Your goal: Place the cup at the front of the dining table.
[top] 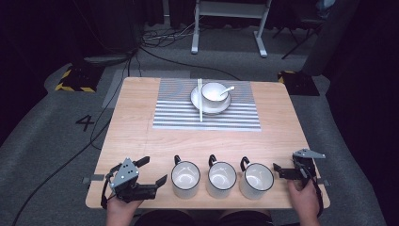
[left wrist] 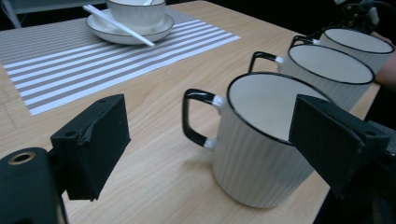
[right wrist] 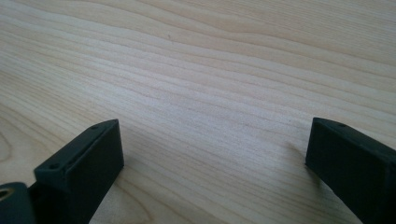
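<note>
My left gripper [left wrist: 205, 149], jaws wide and empty, partly hides the ribbed white mug [left wrist: 261, 140] near the table's [top: 141, 141] front edge; right gripper [right wrist: 215, 163] gapes over bare wood.

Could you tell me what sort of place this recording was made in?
Probably a lab or studio staged as a dining setup: a wooden table on grey carpet, hazard-taped floor plates, loose floor cables, and a taped number 4 beside it.
</note>
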The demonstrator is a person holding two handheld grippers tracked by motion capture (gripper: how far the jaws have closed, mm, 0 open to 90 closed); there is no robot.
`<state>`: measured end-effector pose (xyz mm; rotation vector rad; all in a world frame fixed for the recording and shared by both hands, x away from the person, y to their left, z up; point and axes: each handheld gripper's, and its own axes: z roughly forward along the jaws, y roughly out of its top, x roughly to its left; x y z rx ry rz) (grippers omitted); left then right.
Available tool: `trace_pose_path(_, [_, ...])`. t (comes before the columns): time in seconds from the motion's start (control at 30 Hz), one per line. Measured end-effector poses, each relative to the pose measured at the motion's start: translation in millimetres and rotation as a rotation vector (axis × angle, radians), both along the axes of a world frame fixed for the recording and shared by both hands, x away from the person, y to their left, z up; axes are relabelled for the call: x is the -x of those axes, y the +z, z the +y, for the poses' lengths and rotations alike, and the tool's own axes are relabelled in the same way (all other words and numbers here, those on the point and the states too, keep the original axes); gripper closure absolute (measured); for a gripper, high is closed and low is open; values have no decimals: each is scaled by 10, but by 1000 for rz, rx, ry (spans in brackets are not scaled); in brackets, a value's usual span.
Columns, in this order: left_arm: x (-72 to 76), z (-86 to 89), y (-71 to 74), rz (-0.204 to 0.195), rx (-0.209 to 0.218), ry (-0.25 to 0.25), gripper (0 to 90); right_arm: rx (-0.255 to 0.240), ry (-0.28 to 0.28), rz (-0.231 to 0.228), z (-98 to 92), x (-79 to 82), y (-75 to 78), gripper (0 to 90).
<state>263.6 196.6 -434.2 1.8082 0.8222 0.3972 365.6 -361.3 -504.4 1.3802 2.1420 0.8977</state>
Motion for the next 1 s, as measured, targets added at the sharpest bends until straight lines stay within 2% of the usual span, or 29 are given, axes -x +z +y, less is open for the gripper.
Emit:
trace_pose_path(0.1, [18,-89,5,12,34,-37,111,0,0,0,0,0,0,43])
trace_pose_path(0.17, [21,-108,9,8,26,-45,104,1,1,-1,-1,0,-1,43])
trace_pose_path(0.27, [39,-208,6,27,16,-81,93,0,0,0,0,0,0,43])
trace_pose_path(0.33, [38,-233,-2,16,16,-77,88,0,0,0,0,0,0,43])
trace_pose_path(0.4, [48,-287,-15,32,29,-91,78,2,0,-1,-1,0,0,43])
trace_pose_path(0.47, [45,-337,-34,23,24,-95,58,0,0,0,0,0,0,43])
trace_pose_path(0.5, [54,-374,-43,50,18,-115,44,1,0,-1,-1,0,0,43])
trace_pose_path(0.53, [54,-374,-43,50,18,-115,40,1,0,-1,-1,0,0,43])
trace_pose_path(0.57, [46,-395,-55,34,11,-113,40,0,0,0,0,0,0,43])
trace_pose_path(0.7, [35,-451,-101,74,0,-133,13,2,1,-1,-1,-1,-1,43])
trace_pose_path(0.73, [26,-469,-122,60,7,-122,5,0,0,0,0,0,0,43])
trace_pose_path(0.8, [14,-514,-173,77,9,-131,0,1,0,0,0,0,0,43])
trace_pose_path(0.83, [11,-522,-188,86,-6,-129,0,1,0,0,0,0,0,43])
trace_pose_path(0.87, [-6,-527,-204,73,-20,-133,0,1,0,0,0,0,0,43])
trace_pose_path(1.0, [-16,-559,-257,94,-30,-133,0,1,0,0,0,0,0,43])
